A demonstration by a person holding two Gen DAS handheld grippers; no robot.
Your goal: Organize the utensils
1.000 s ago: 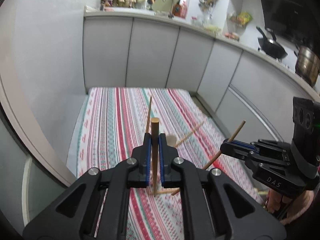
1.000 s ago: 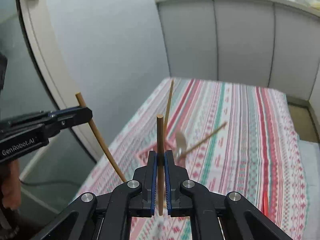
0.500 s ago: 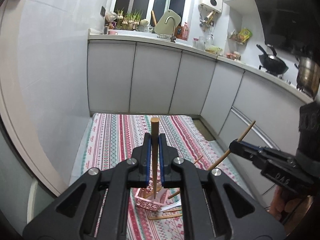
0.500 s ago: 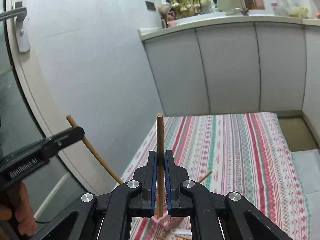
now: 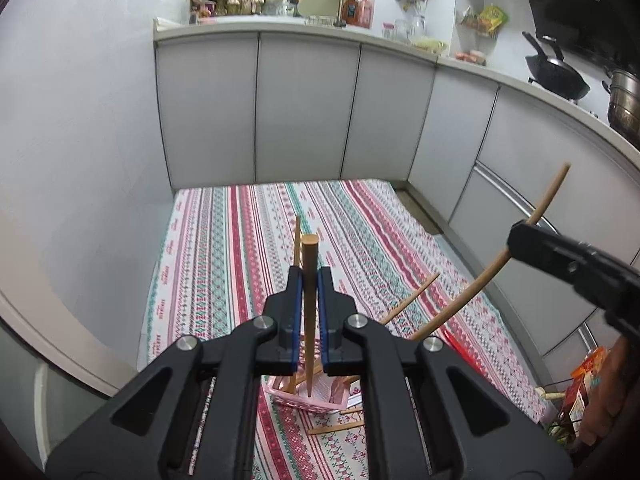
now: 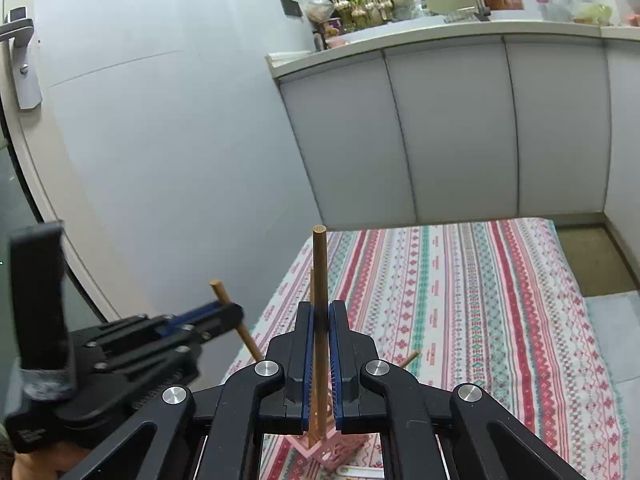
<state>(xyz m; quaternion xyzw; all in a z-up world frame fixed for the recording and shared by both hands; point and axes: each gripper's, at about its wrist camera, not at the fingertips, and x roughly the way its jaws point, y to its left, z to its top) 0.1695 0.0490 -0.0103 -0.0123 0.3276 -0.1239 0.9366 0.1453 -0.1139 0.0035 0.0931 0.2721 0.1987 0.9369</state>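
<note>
**Both grippers carry a chopstick over the pink holder**

Now we see the left gripper (image 5: 307, 280) with its fingers (image 5: 294, 300) clamped narrow on a brown chopstick (image 5: 309, 300), which stands nearly upright between the blue pads. Its lower tip hangs over the pink holder (image 5: 304, 398), apparently just inside the rim, though we cannot tell whether it touches. The holder sits on the striped cloth (image 5: 240, 248) of the desk and already has other sticks leaning in it. More chopsticks (image 5: 338, 427) lie flat on the cloth just beside the holder.

Our right gripper (image 6: 321, 316) likewise has its fingers (image 6: 339, 340) pinched on a second chopstick (image 6: 320, 272), also upright, its lower end over the same holder (image 6: 328, 450). In the left view that stick (image 5: 496, 264) slants up to the right of the holder, well above the cloth. Grey cabinets (image 5: 304, 108) stand behind the desk.
</note>
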